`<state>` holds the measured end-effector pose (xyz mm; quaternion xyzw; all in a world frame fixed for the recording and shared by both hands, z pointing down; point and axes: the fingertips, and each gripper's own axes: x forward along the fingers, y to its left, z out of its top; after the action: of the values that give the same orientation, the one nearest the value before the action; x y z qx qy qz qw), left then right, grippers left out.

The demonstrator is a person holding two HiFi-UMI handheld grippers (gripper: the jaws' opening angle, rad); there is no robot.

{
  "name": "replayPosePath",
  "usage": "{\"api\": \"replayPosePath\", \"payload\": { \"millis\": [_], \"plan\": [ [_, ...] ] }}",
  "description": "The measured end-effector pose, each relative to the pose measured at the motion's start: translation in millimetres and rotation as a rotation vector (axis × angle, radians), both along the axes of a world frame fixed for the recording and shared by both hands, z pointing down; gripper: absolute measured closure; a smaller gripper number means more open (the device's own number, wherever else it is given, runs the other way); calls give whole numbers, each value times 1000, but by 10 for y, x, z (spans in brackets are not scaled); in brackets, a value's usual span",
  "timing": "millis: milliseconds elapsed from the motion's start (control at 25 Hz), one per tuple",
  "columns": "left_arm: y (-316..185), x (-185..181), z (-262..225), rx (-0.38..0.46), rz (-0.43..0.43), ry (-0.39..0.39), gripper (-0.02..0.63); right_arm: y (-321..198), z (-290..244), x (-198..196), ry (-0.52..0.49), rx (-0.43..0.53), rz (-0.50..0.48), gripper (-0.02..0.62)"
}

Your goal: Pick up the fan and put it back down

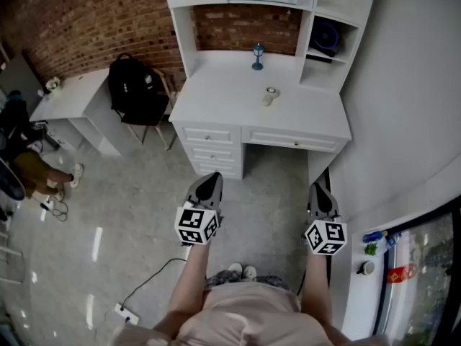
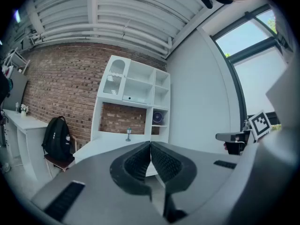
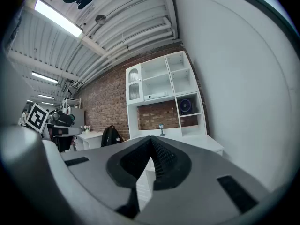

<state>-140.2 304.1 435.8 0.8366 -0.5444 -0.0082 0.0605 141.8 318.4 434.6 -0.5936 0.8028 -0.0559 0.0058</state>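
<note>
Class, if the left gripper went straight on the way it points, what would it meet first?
Probably the drawer stack of the white desk; the way between looks free, though depth is unclear.

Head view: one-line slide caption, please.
Left tongs and right tongs, shut and empty, held before the white desk; fan untouched in its right shelf cubby.

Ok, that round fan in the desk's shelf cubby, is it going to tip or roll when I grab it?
The fan looks small, so probably light. Its round head stands upright and its base isn't clear, so a nudge might tip it. The cubby walls sit close, likely catching it.
</note>
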Motion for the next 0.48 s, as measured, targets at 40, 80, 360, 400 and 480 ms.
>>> {"api": "replayPosePath", "payload": {
  "millis": [40,80,360,400,480],
  "plan": [
    [14,-6,1,2,-1,2,578,15,0,1,2,0,4,580],
    [26,-12,2,4,-1,4,578,29,1,1,3,-1,7,580],
    [49,16,4,9,9,21,578,126,-4,15,-7,-2,24,580],
    [49,30,4,9,13,24,578,139,-4,25,-16,-4,28,580],
    [50,60,8,7,22,26,578,160,0,33,-32,-11,30,580]
  ]
}}
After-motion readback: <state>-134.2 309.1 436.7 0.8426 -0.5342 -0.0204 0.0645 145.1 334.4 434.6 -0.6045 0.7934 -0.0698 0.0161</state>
